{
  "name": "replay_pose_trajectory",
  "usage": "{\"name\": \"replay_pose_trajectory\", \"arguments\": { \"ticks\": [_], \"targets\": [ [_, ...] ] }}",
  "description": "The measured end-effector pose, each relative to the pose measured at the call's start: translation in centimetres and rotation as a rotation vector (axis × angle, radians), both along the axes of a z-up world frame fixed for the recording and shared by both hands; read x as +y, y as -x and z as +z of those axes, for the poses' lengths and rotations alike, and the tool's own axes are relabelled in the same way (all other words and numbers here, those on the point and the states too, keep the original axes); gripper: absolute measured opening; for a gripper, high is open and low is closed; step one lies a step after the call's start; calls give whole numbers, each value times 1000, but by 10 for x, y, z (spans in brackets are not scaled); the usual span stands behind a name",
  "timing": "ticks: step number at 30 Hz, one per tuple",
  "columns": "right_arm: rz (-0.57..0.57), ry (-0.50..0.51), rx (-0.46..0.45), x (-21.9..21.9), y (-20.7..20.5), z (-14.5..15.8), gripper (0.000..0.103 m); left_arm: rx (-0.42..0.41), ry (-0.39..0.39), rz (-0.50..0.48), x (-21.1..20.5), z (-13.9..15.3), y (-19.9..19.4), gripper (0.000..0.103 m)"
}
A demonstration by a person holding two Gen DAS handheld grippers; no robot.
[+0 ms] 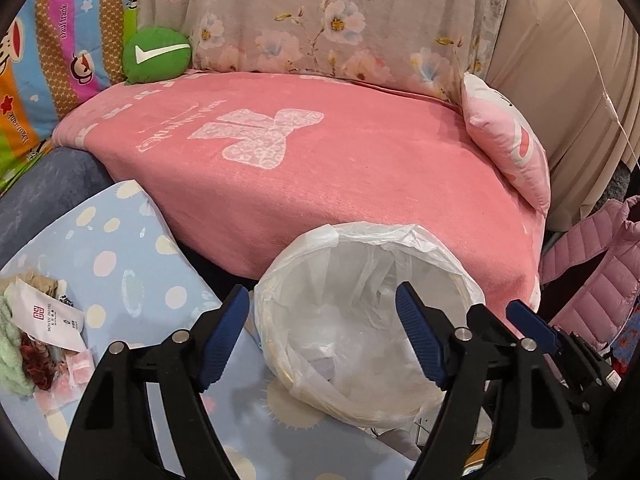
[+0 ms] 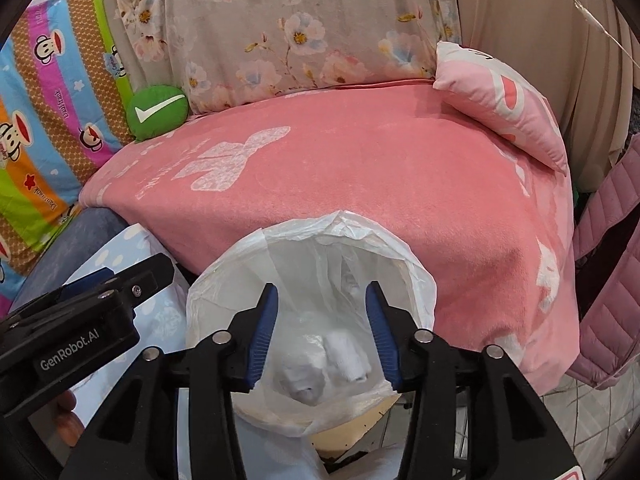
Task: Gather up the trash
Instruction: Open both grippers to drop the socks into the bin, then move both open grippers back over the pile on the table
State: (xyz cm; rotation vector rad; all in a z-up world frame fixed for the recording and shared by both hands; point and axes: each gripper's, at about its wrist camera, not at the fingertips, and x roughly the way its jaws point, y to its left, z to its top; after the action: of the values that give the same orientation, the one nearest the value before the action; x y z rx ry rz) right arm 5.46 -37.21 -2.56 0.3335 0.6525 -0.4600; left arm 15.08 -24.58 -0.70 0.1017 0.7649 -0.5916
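**Both claws released above the lined bin**

The left claw (image 1: 322, 336) is spread wide with nothing between its blue pads (image 1: 224, 340). In its view the trash bin (image 1: 280, 364), lined with a white plastic bag (image 1: 360, 240), sits at 6 o'clock, just in front of the pink blanket (image 1: 320, 168) that fills the middle. The right-hand pad hangs over the bin's mouth; the left-hand one hangs over the blue dotted table (image 1: 132, 280) beside it.

At 8 o'clock on that table lies a small heap of trash: a white hotel sachet (image 1: 48, 320), pink wrappers (image 1: 76, 372) and a green fluffy cloth (image 1: 10, 352), well apart from the bin.

The right claw (image 2: 322, 330) is also released and empty, its pads (image 2: 262, 336) either side of the bin's opening. Inside the bag (image 2: 304, 248), two crumpled white wads (image 2: 344, 356) lie at the bottom. The left claw's body (image 2: 68, 332) shows at 8 o'clock. A green cushion (image 2: 158, 112) sits at 10 o'clock, a pink pillow (image 2: 504, 100) at 2 o'clock.
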Motion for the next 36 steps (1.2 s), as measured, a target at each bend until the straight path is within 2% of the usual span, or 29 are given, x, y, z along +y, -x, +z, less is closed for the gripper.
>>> {"name": "replay_pose_trajectory", "arguments": {
  "ticks": [8, 14, 18, 22, 26, 36],
  "targets": [
    [28, 14, -3, 19, -5, 6, 54, 5, 3, 63, 27, 2, -6, 72],
    [48, 21, -6, 36, -5, 11, 56, 4, 14, 99, 46, 7, -7, 72],
    [65, 31, -9, 48, -6, 14, 61, 3, 21, 119, 59, 10, -8, 72],
    [88, 40, -10, 62, -10, 18, 61, 2, 26, 148, 75, 12, -10, 72],
    [108, 48, -12, 74, -13, 21, 62, 3, 32, 183, 91, 13, -12, 79],
    [176, 63, -5, 111, -26, 25, 66, 17, 57, 271, 141, 13, -20, 79]
  ]
}}
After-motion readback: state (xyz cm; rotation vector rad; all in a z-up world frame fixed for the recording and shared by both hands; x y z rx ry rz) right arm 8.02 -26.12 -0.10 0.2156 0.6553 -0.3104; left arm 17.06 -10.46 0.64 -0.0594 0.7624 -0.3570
